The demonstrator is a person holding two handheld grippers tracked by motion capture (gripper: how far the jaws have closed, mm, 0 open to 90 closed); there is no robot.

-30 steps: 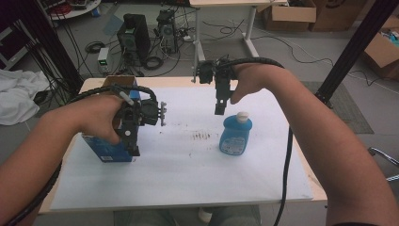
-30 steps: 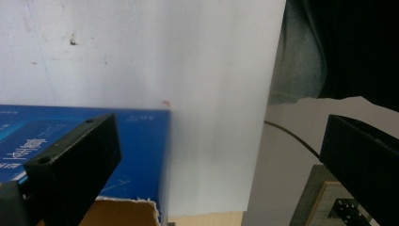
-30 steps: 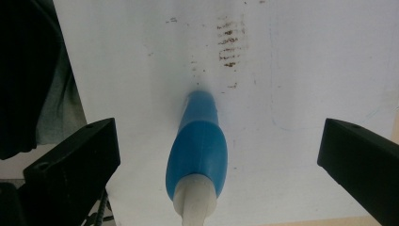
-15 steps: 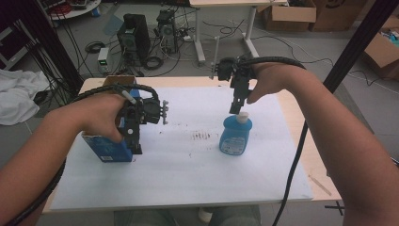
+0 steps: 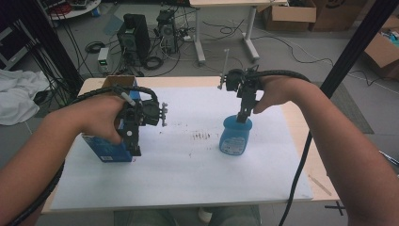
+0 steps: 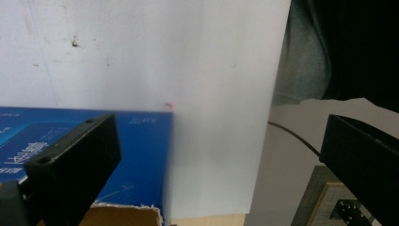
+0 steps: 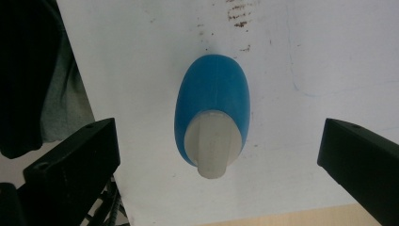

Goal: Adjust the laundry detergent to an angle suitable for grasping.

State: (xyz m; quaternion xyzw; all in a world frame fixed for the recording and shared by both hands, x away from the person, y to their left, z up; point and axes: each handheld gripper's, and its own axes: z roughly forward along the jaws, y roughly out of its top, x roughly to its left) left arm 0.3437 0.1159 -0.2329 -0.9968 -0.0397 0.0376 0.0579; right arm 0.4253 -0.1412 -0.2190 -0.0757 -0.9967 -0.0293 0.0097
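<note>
Tabletop [image 5: 188, 183] covered with a white sheet, seen from above, with a person's two forearms reaching in from the near side, each hand holding a two-jaw gripper. A blue bottle [image 5: 234, 137] with a pale cap stands upright right of the middle of the sheet, just beside a patch of small dark marks [image 5: 201, 136]. The right gripper [image 5: 243, 114] hangs straight over the bottle, pointing down at its cap; in the right gripper view its jaws stand wide apart, one on each side of the cap and clear of it, holding nothing. A blue box [image 5: 109, 147] with an open cardboard top stands near the left edge of the sheet. The left gripper [image 5: 133, 143] points down at the box's right side; in the left gripper view its jaws are spread wide, one jaw over the blue face of the box and the other out past the edge of the sheet, gripping nothing.
</note>
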